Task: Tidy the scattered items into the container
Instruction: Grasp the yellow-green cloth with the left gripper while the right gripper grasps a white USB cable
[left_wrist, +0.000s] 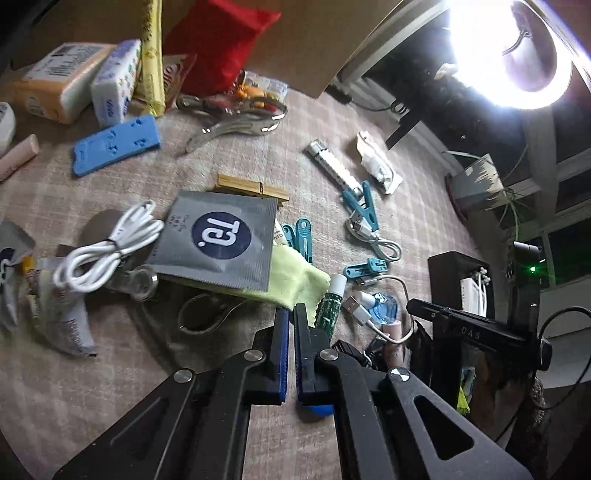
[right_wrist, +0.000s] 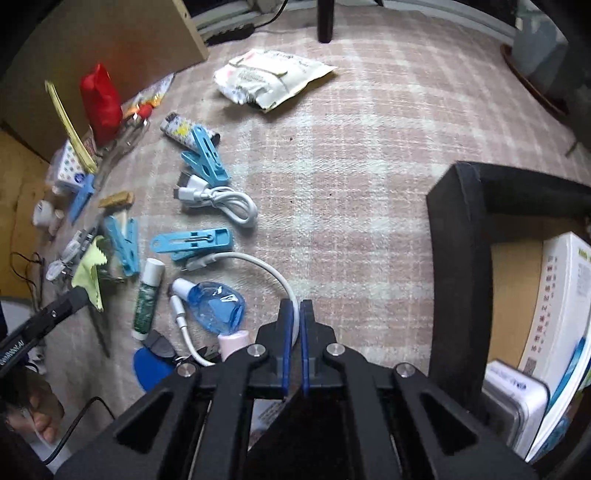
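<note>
Gripping yellow cloth (left_wrist: 295, 284), left tongs (left_wrist: 291, 314); right tongs (right_wrist: 295, 314) pinch white cable (right_wrist: 280, 280); four blue clips (right_wrist: 192, 242).

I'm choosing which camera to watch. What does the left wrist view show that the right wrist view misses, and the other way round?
Only the left wrist view shows the grey sachet and the bundled white cable. Only the right wrist view shows the white book standing inside the black container. Both show the green tube, the yellow cloth and the blue bottle.

Beside the black felt container (right_wrist: 458, 258), the right gripper (right_wrist: 294, 314) pinches a looping white cable (right_wrist: 275, 275).
</note>
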